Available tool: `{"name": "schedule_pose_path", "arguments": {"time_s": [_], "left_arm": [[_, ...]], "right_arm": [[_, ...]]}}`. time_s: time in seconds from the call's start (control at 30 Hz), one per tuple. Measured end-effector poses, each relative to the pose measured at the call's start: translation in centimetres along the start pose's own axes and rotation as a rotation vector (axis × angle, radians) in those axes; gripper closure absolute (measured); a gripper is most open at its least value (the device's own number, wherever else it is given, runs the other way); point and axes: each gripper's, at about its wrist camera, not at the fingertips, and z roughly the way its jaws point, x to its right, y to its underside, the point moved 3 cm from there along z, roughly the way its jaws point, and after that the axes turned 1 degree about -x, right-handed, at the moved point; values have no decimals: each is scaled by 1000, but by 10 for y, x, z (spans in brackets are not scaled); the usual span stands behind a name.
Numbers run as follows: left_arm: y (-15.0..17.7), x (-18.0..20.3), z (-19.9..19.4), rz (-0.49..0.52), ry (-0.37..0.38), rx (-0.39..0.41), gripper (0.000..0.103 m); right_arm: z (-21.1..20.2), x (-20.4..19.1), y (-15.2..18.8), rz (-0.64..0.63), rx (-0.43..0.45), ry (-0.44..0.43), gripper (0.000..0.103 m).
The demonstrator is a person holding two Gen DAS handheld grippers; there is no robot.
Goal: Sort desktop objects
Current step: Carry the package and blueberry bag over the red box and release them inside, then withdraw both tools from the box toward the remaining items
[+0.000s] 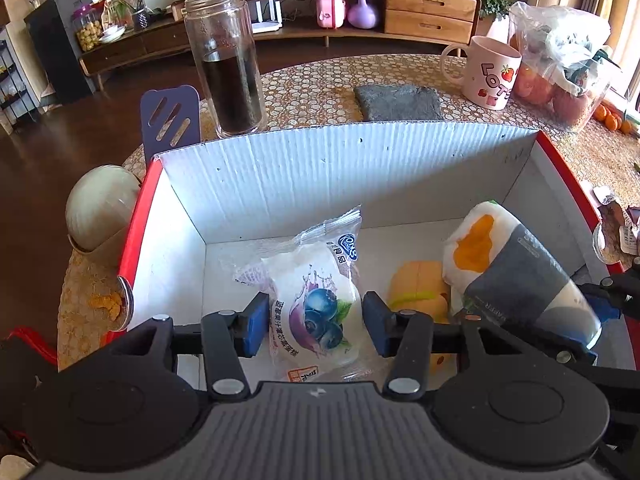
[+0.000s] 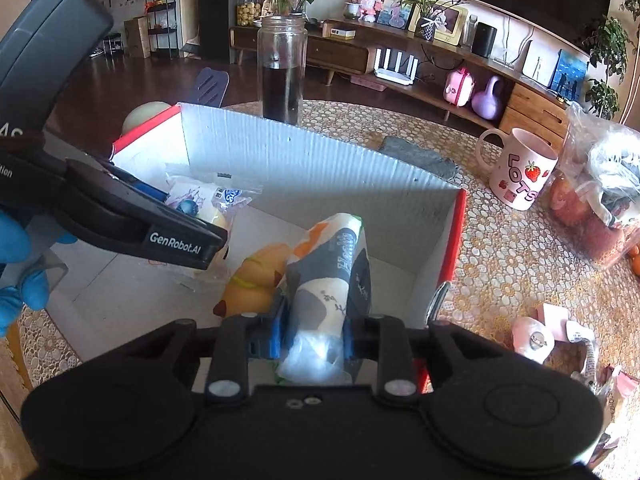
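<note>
**Both grippers down in the box, each with a packet between its pads**

Left gripper (image 1: 312, 322): blue pads spread to either side of a blueberry snack packet (image 1: 316, 304). Left pad touching the wrapper; right pad at the wrapper's edge, firm pressing not clear from this view. Packet upright-ish, low centre of the left wrist frame, inside the cardboard box (image 1: 320, 160). Tool angled steeply down into the box.

Right gripper (image 2: 314, 332): pads narrowly spread, close against the sides of a tissue pack (image 2: 328, 280); whether pinching or merely touching, cannot tell. Pack white with grey and orange print, tilted, lower end between the pads, upper end leaning toward frame centre. Also pointed down into the box.

Blue-gloved hand (image 2: 20, 264) at left edge of the right wrist frame, behind the left tool body.

Just left of the tissue pack, on the box floor: yellow plush toy (image 2: 256, 276).

Beyond the box's far wall, on the patterned table (image 1: 320, 80): glass jar (image 1: 230, 64) with dark contents upper left, grey cloth (image 1: 398, 102) upper centre, pink mug (image 1: 490, 74) upper right, plastic bag (image 1: 560, 64) of fruit far right. Purple spatula (image 1: 170, 118) and an onion (image 1: 102, 208) outside the box's left wall.
</note>
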Motion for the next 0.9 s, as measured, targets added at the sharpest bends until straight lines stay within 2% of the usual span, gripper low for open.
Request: {"name": "schedule_pose_path", "arguments": {"time_s": [0.1,0.23,0.33,0.9], "left_arm": [[2,-1,-7,-10,-9,15,51],[5,0,-18,-12,-7,37,34],[8,-1,-28,-39,5,50,33],[22,10,-89,-76,-2,151,33]], "right_arm": [[-5,0,2,-1,3,-6,65],[-14,0,3,0,17,-18,58],[-23,1,4,11,43,-34,44],[-74,8,16,27,119,-50,39]]}}
